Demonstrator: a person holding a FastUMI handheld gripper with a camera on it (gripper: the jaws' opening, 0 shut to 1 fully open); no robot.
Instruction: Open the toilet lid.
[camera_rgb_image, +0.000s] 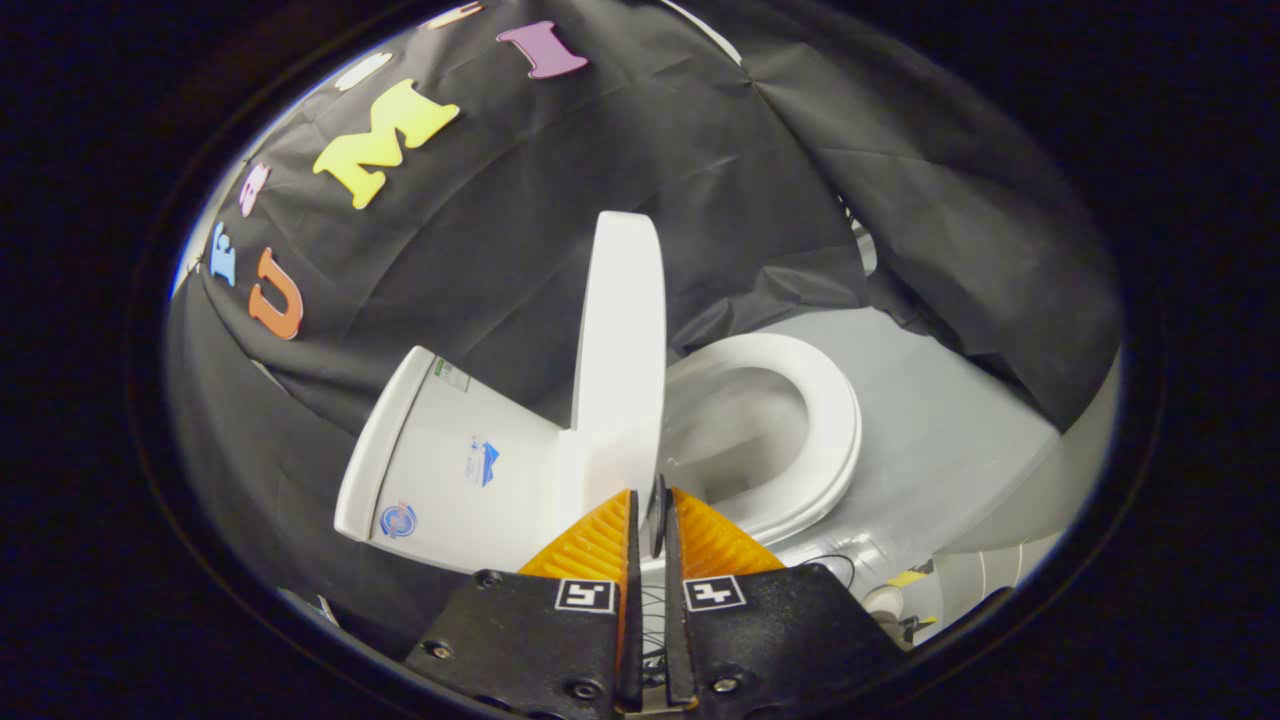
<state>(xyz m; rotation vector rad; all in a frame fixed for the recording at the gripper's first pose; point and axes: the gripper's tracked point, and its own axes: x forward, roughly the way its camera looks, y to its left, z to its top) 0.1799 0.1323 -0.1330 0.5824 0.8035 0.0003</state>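
The white toilet appears tipped sideways in the gripper view. Its lid (620, 350) stands raised, seen edge-on, between the tank (450, 460) and the seat ring (835, 420). The bowl (740, 430) lies open inside the ring. My gripper (650, 492) sits just short of the lid's near edge, its fingertips close to the lid's rim. The two fingers are drawn together with only a thin slit between them, and nothing of the toilet is pinched in it.
The black cloth wall hangs close behind the tank and the lid. A grey floor (950, 430) spreads beyond the seat. A thin dark cable (835, 560) and some small fittings (885, 600) lie near the toilet's base.
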